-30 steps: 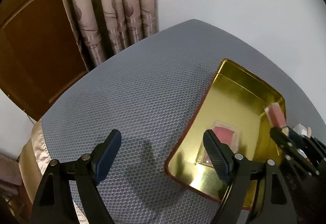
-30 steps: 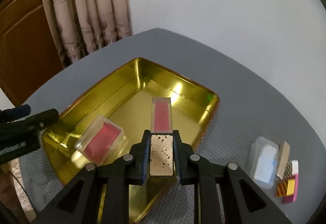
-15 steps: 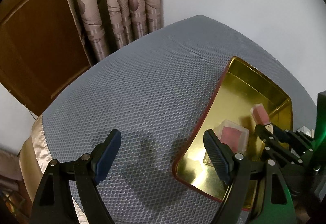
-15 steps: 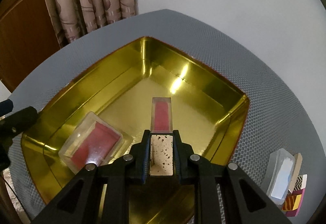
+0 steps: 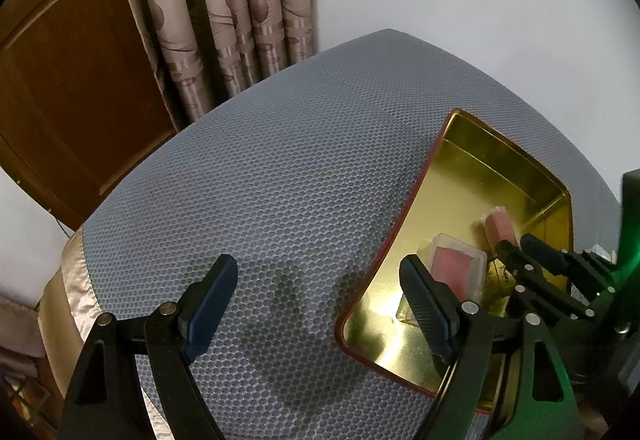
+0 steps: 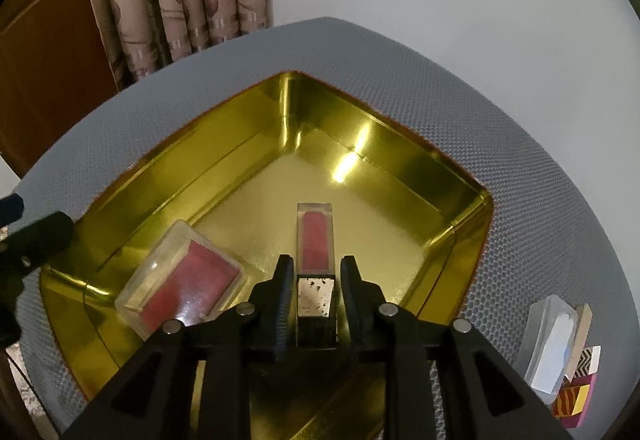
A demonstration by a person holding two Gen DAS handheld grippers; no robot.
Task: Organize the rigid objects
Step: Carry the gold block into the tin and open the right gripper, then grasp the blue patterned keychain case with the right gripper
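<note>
We are releasing the lip-gloss tube [image 6: 315, 240] into the gold tin [image 6: 400, 147] at frame centre, right gripper [image 6: 316, 282] jaws opening around it, left gripper [image 5: 316, 300] wide and empty; next, lift clear.

Black hand-held gripper [image 5: 319, 304] frames (silver pivot pins) carry dark-blue ribbed pads [image 5: 208, 304].

We see a shiny gold rectangular metal tin [image 6: 404, 163] open on the grey mesh surface. Inside it a clear flat case with a pink inset [image 6: 182, 276] lies tilted; beside it lies a slim clear-and-pink lip-gloss tube with a speckled metallic cap [image 6: 315, 240].
</note>
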